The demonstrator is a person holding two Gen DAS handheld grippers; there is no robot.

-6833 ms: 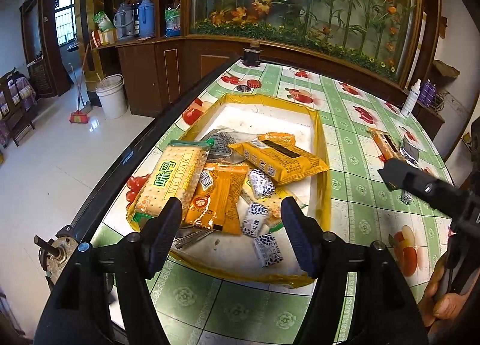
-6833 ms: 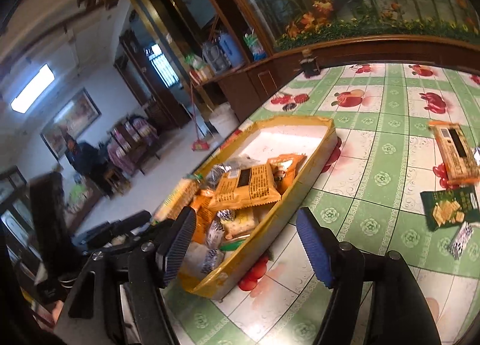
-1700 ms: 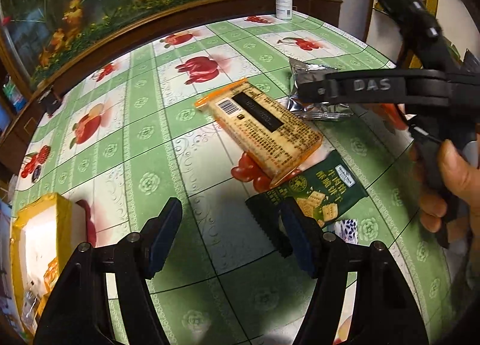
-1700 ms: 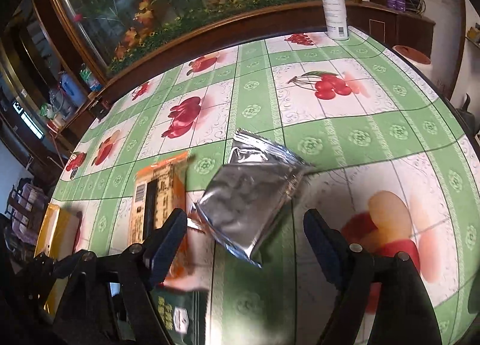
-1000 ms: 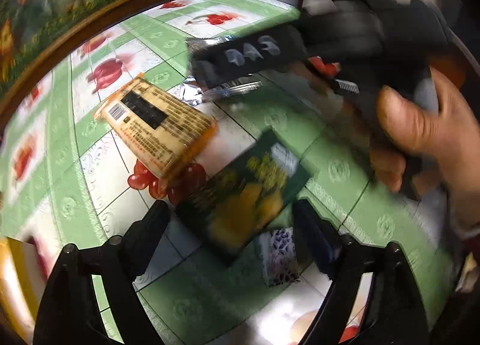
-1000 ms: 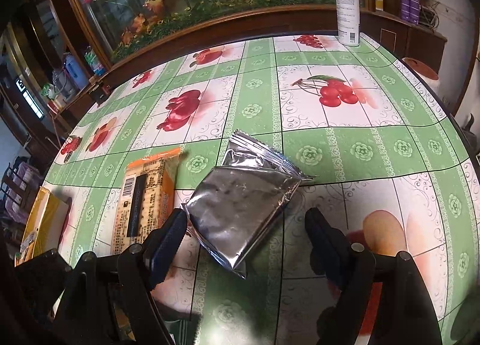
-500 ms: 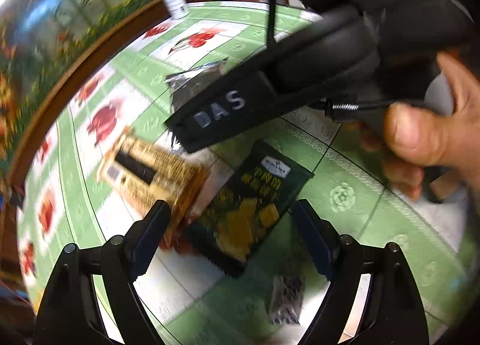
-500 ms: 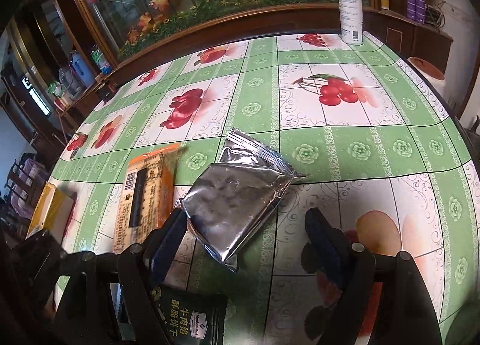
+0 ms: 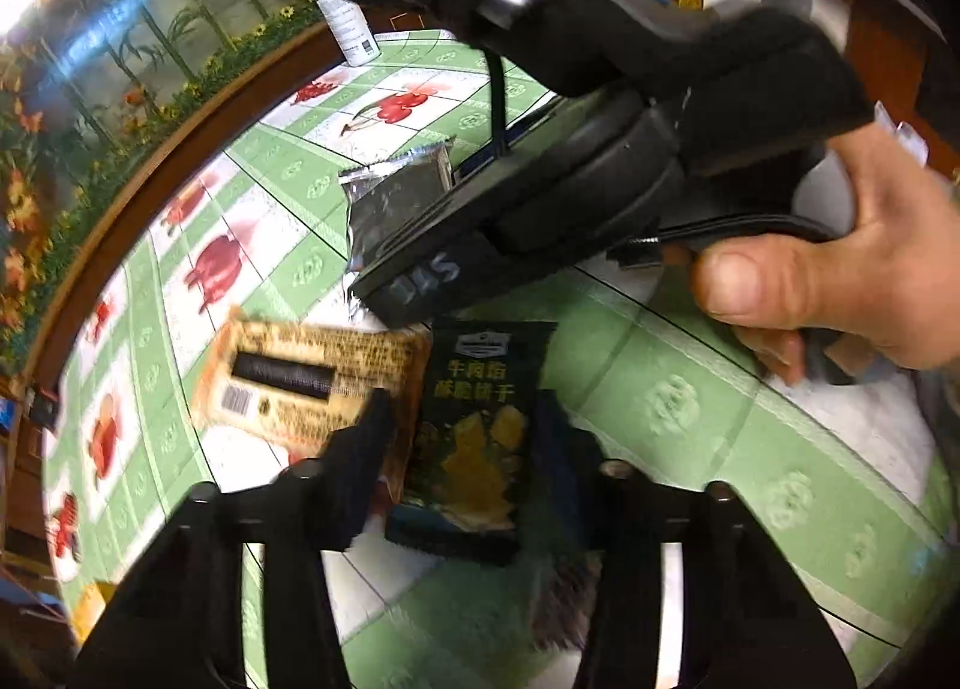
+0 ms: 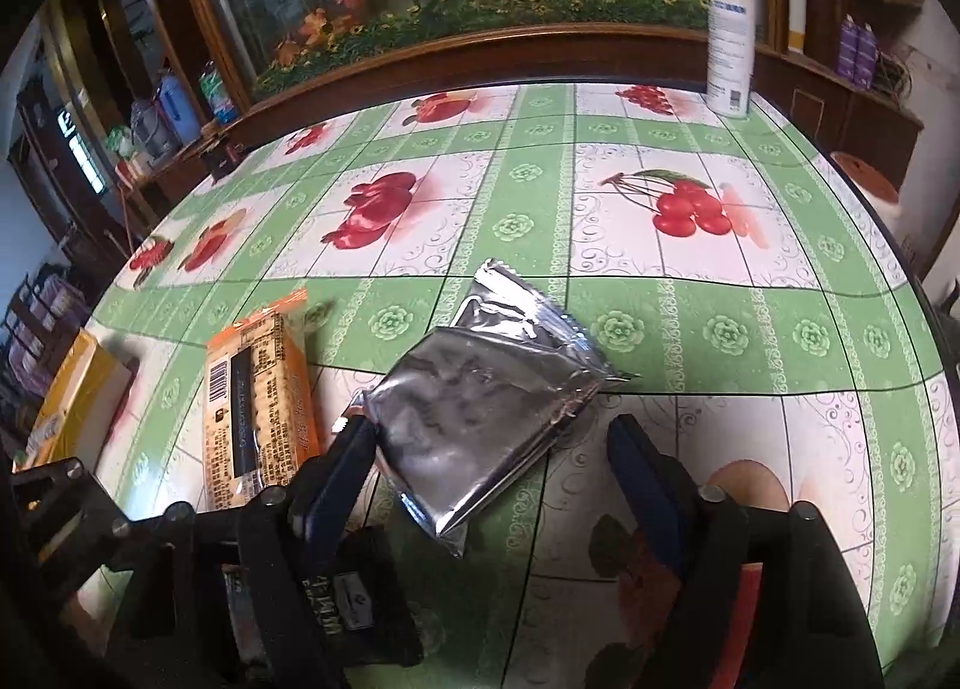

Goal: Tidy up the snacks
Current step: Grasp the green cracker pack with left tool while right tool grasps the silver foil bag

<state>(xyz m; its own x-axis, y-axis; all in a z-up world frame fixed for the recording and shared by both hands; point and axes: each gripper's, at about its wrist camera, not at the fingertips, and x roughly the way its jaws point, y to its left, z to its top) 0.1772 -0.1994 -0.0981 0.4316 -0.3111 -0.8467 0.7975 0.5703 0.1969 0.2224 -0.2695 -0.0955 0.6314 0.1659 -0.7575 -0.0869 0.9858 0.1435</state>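
- Left hand-held gripper (image 9: 462, 437) clamped on dark green snack packet (image 9: 474, 425), lower centre.
- Right hand-held gripper (image 10: 492, 449) apart – closing around silver pouch (image 10: 480, 401).
- Orange cracker pack (image 10: 258, 407) left on table (image 10: 780, 329); yellow tray (image 10: 72, 389) far left.

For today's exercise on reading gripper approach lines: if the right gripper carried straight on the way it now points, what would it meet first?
Most likely the silver foil packet. It lies on the table directly ahead of the right gripper, its near end between the open, just-closing fingers. Depth is unclear, but nothing else shows in that line.
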